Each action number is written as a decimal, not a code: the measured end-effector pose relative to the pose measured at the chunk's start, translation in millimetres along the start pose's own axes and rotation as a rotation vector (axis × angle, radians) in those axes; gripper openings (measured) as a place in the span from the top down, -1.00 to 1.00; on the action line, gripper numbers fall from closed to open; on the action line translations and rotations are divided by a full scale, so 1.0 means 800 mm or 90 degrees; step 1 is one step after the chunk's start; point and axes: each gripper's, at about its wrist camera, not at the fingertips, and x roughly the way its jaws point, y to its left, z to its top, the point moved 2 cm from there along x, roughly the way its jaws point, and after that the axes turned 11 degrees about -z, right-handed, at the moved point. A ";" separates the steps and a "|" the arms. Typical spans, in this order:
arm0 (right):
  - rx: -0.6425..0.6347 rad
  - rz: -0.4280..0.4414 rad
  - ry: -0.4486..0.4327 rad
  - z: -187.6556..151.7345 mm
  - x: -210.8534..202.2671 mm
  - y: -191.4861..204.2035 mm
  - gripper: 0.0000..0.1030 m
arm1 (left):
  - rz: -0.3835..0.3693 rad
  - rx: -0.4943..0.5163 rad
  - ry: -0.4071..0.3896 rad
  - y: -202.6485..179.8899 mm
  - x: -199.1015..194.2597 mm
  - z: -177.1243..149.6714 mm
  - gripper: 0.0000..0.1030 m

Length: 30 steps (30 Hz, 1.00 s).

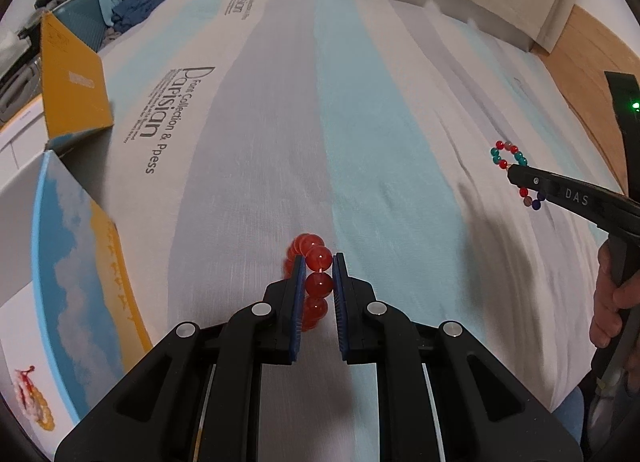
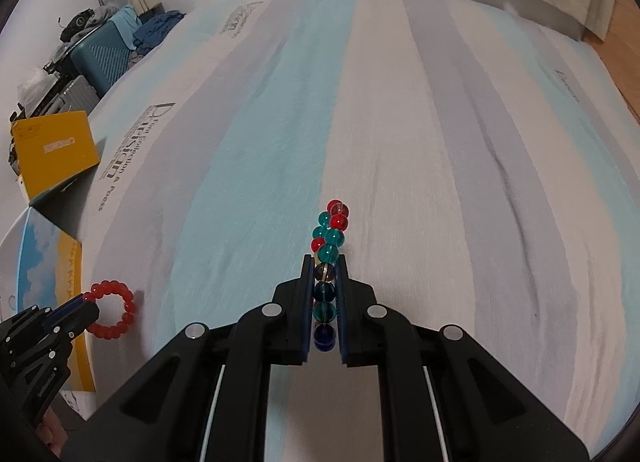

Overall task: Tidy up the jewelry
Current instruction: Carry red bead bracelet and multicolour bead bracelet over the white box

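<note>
A bracelet of large red beads [image 1: 315,262] hangs between the blue pads of my left gripper [image 1: 319,262], which is shut on it above the striped bed sheet. In the right wrist view the same red bracelet [image 2: 120,294] shows as a ring at the tip of the left gripper [image 2: 86,304]. My right gripper [image 2: 325,262] is shut on a bracelet of teal, red and dark blue beads [image 2: 331,236], lifted off the sheet. The left wrist view shows that multicoloured bracelet [image 1: 510,156] dangling from the right gripper [image 1: 514,174] at the far right.
An open box with a sky-blue and yellow inside [image 1: 76,262] lies at the left bed edge, its yellow lid flap [image 1: 74,82] standing up. Suitcases and clothes [image 2: 100,46] crowd the far left corner. The striped sheet [image 1: 360,122] spreads ahead; a hand [image 1: 608,302] grips the right tool.
</note>
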 end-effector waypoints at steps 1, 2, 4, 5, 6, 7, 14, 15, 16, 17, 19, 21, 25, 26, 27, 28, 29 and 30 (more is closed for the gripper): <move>0.000 0.002 -0.001 -0.003 -0.004 0.000 0.82 | -0.001 0.002 -0.001 -0.003 -0.003 -0.002 0.76; 0.000 0.002 -0.004 -0.008 -0.010 0.001 0.82 | -0.002 0.004 -0.002 -0.005 -0.008 -0.004 0.76; 0.005 0.003 -0.006 -0.016 -0.019 0.000 0.82 | -0.016 0.003 -0.003 -0.010 -0.015 -0.008 0.76; 0.010 0.004 -0.009 -0.020 -0.024 0.000 0.82 | -0.021 0.004 -0.003 -0.013 -0.020 -0.009 0.76; 0.010 0.003 -0.009 -0.026 -0.029 0.001 0.82 | -0.016 0.010 -0.005 -0.016 -0.024 -0.011 0.76; 0.010 0.005 -0.009 -0.030 -0.033 0.001 0.82 | -0.012 0.016 -0.008 -0.019 -0.029 -0.012 0.76; 0.004 0.002 -0.006 -0.066 -0.073 0.010 0.82 | -0.004 0.021 -0.016 -0.028 -0.067 -0.019 0.76; 0.002 0.004 -0.007 -0.069 -0.079 0.012 0.82 | -0.002 0.020 -0.016 -0.027 -0.071 -0.021 0.76; 0.001 0.005 -0.009 -0.072 -0.084 0.014 0.82 | -0.002 0.017 -0.017 -0.027 -0.078 -0.023 0.76; -0.001 0.003 -0.012 -0.076 -0.091 0.018 0.82 | -0.001 0.016 -0.018 -0.026 -0.082 -0.024 0.76; -0.003 0.007 -0.015 -0.080 -0.101 0.024 0.82 | 0.004 0.017 -0.021 -0.027 -0.091 -0.028 0.76; -0.008 0.010 -0.021 -0.086 -0.112 0.033 0.82 | 0.008 0.016 -0.024 -0.025 -0.102 -0.033 0.76; -0.018 0.019 -0.031 -0.092 -0.131 0.052 0.82 | 0.015 0.013 -0.035 -0.020 -0.124 -0.042 0.76; -0.022 0.022 -0.034 -0.093 -0.136 0.059 0.82 | 0.017 0.011 -0.038 -0.017 -0.131 -0.044 0.76; -0.025 0.024 -0.035 -0.094 -0.140 0.064 0.82 | 0.019 0.011 -0.041 -0.015 -0.137 -0.046 0.76; -0.028 0.026 -0.037 -0.094 -0.142 0.070 0.82 | 0.021 0.010 -0.044 -0.012 -0.143 -0.047 0.76; -0.032 0.030 -0.038 -0.094 -0.146 0.077 0.82 | 0.024 0.008 -0.048 -0.008 -0.150 -0.050 0.76; -0.037 0.033 -0.041 -0.094 -0.151 0.085 0.82 | 0.027 0.007 -0.051 -0.004 -0.157 -0.051 0.76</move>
